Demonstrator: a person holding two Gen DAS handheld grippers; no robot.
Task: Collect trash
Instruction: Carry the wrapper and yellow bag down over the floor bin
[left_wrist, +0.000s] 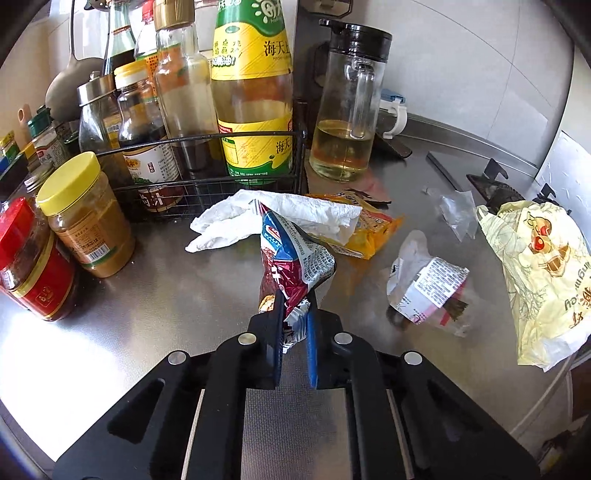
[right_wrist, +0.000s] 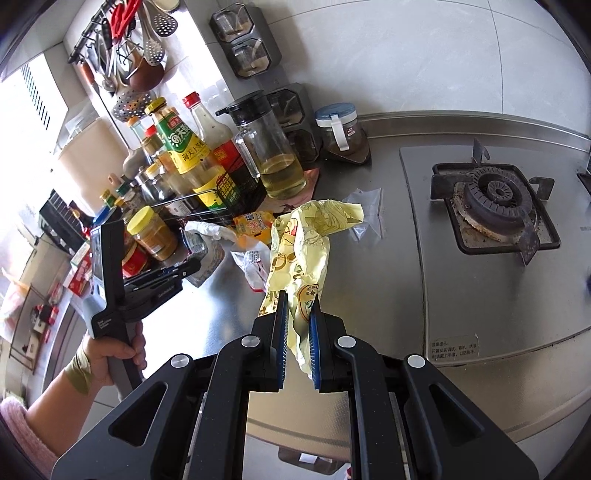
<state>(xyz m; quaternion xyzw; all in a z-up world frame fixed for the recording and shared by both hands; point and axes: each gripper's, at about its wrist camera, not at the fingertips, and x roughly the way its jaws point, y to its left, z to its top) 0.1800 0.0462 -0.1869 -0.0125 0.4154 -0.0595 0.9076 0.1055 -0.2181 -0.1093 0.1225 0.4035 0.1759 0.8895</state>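
Note:
My left gripper (left_wrist: 294, 295) is shut on a red, white and blue snack wrapper (left_wrist: 291, 254) and holds it above the steel counter. My right gripper (right_wrist: 298, 301) is shut on a pale yellow printed paper bag (right_wrist: 301, 251), which also shows at the right of the left wrist view (left_wrist: 539, 273). On the counter lie a crumpled white tissue (left_wrist: 273, 218), a yellow snack packet (left_wrist: 369, 229), a white labelled wrapper (left_wrist: 424, 284) and a clear plastic scrap (left_wrist: 456, 212). The left gripper (right_wrist: 192, 267) shows in the right wrist view with its wrapper.
A wire rack (left_wrist: 207, 166) of sauce bottles and jars stands at the back left, with a glass oil jug (left_wrist: 347, 110) beside it. Two jars (left_wrist: 88, 218) stand at the left. A gas burner (right_wrist: 495, 199) lies to the right.

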